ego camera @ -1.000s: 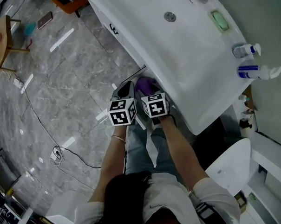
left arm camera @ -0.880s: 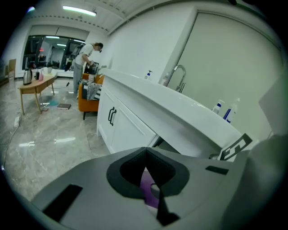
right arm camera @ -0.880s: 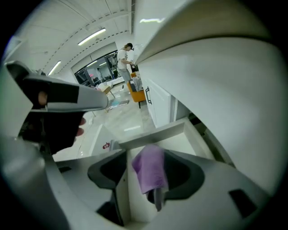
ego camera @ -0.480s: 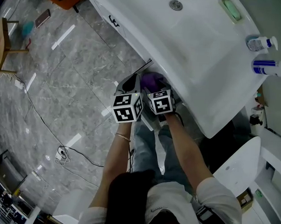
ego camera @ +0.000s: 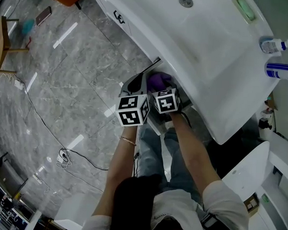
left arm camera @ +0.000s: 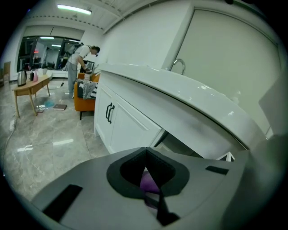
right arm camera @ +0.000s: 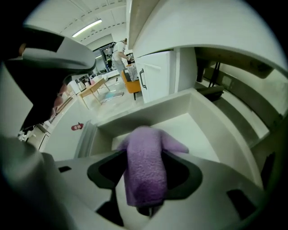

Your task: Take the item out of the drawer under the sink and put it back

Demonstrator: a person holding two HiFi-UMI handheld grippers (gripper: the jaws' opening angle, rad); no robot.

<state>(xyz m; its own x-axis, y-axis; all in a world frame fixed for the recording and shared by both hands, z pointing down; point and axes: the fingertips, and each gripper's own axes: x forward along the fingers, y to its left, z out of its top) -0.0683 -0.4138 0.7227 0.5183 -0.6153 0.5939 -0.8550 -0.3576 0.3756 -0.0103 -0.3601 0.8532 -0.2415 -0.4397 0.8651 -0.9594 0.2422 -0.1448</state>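
A purple cloth [ego camera: 158, 80] hangs bunched between the jaws of my right gripper [ego camera: 160, 87], which is shut on it. In the right gripper view the cloth [right arm camera: 145, 168] hangs over the open white drawer [right arm camera: 189, 123] under the sink counter [ego camera: 203, 57]. My left gripper [ego camera: 136, 82] is close beside the right one, at the drawer's front. Its jaws meet with nothing between them, and only a bit of the purple cloth [left arm camera: 147, 182] shows behind the left gripper [left arm camera: 145, 173]. The drawer's opening [left arm camera: 180, 144] lies just beyond, under the counter.
White cabinet doors with dark handles [left arm camera: 109, 113] run along the left of the drawer. Soap bottles [ego camera: 275, 45] stand on the counter's far end and a toilet [ego camera: 241, 171] is at the right. A cable [ego camera: 61, 156] lies on the grey marble floor, and a person [left arm camera: 76, 60] stands far off by a table.
Both grippers, still side by side with the cloth in the right one, have shifted slightly toward the drawer under the counter. Neither grip has changed.
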